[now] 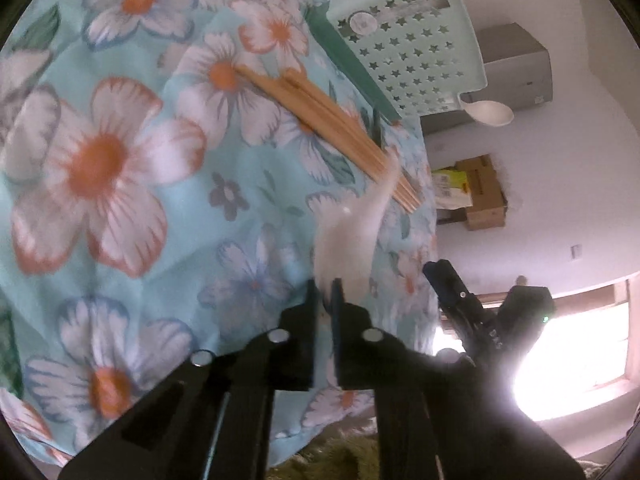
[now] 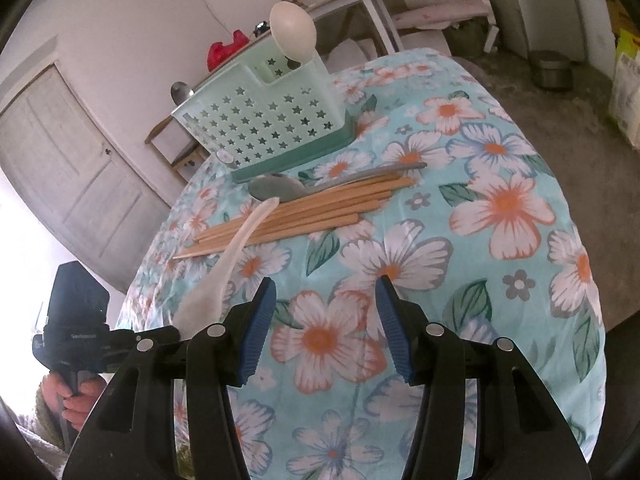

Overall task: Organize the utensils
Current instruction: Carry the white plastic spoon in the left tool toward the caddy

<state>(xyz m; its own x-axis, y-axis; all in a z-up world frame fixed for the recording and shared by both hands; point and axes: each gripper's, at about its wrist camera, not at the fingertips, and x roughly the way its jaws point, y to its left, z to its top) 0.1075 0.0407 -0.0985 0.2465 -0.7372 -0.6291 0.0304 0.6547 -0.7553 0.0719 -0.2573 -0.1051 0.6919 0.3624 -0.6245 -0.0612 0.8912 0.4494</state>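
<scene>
**Two grippers, one white spoon in the grip**

One white soup spoon (image 2: 224, 276) – glossy, with a long curved handle – is clamped at its bowl end between the pressed-together jaws of the left gripper (image 1: 326, 296). Its handle tip reaches over the bundle of wooden chopsticks (image 2: 304, 214) lying on the floral tablecloth (image 2: 500, 208). A grey metal spoon (image 2: 280, 188) lies just beside them, in front of the mint star-punched utensil caddy (image 2: 264, 128), which holds another white spoon (image 2: 292, 32). The right gripper (image 2: 326, 328) hangs above the cloth – jaws about half open, holding nothing.

A floral tablecloth (image 2: 500, 208), a white door (image 2: 68, 160) and cardboard boxes (image 1: 482, 192) against the wall
</scene>
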